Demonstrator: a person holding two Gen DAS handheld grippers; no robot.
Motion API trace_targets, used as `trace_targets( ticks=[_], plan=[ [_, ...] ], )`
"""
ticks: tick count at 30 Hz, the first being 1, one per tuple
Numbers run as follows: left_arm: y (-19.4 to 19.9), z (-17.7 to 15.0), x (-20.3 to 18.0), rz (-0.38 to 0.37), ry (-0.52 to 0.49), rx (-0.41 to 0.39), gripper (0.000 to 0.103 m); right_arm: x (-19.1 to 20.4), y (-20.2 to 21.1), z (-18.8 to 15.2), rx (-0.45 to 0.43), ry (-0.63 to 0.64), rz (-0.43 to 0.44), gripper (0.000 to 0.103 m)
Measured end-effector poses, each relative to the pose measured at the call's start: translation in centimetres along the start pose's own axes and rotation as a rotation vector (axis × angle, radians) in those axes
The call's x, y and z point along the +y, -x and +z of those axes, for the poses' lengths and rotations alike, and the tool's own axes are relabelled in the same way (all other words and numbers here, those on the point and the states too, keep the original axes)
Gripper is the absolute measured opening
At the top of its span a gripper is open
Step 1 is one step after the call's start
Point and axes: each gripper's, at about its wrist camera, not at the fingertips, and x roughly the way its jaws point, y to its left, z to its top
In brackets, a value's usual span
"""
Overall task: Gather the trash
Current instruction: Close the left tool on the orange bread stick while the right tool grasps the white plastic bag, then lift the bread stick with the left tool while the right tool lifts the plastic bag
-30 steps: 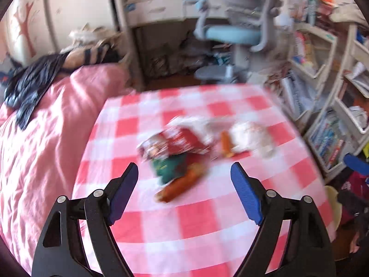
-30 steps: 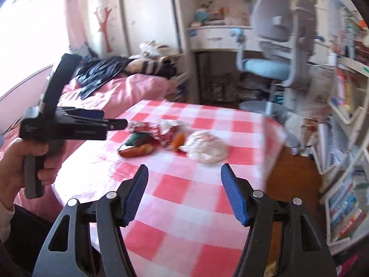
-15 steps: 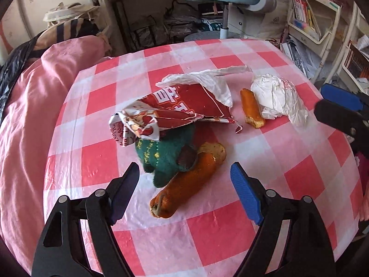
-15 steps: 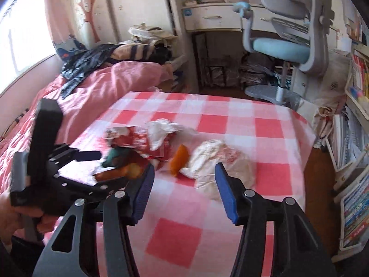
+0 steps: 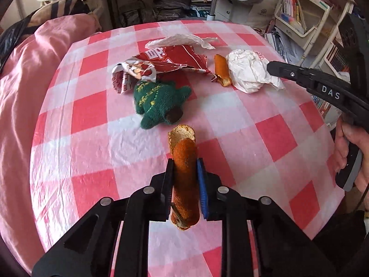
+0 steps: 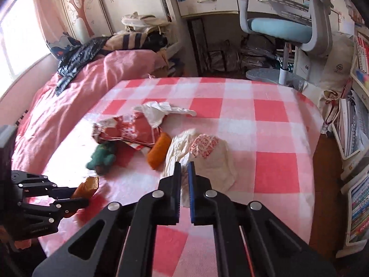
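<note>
Pink bed cover: left edge of the left wrist view, beside the red-and-white checked tabletop.
Green knitted toy: centre left, below the crumpled red snack wrapper.
Left gripper: bottom centre, jaws just closed, clamped on the long orange peel strip.
Short orange peel piece: upper right, touching the crumpled white paper wrapper.
Right gripper: jaws just closed, pinching that wrapper's near edge.

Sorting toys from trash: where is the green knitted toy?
In the left wrist view the green knitted toy lies mid-table on the checked cloth, just below the red snack wrapper.
</note>
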Motion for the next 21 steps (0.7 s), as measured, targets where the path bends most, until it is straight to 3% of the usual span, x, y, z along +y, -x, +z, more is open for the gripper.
trace_targets(
  ticks=[6, 9, 17, 21],
  plan=[
    [4.0, -1.8, 1.2, -0.025, 0.124, -0.079, 0.019, 0.8, 5.1, -0.9, -0.087, -0.040, 0.049, 0.005],
    [5.1, -1.7, 0.9, -0.019, 0.132, -0.124, 0.019, 1.1, 6.7, -1.9, -0.109, -0.062, 0.060, 0.005],
    [9.0, -0.4, 0.0, 0.019, 0.136, -0.257, 0.019, 3.0, 6.7, -2.6, -0.091, -0.008, 0.056, 0.005],
    [10.1, -0.4, 0.6, 0.047, 0.137, -0.279, 0.019, 5.1, 6.1, -2.9, -0.072, 0.066, 0.058, 0.005]
  ],
)
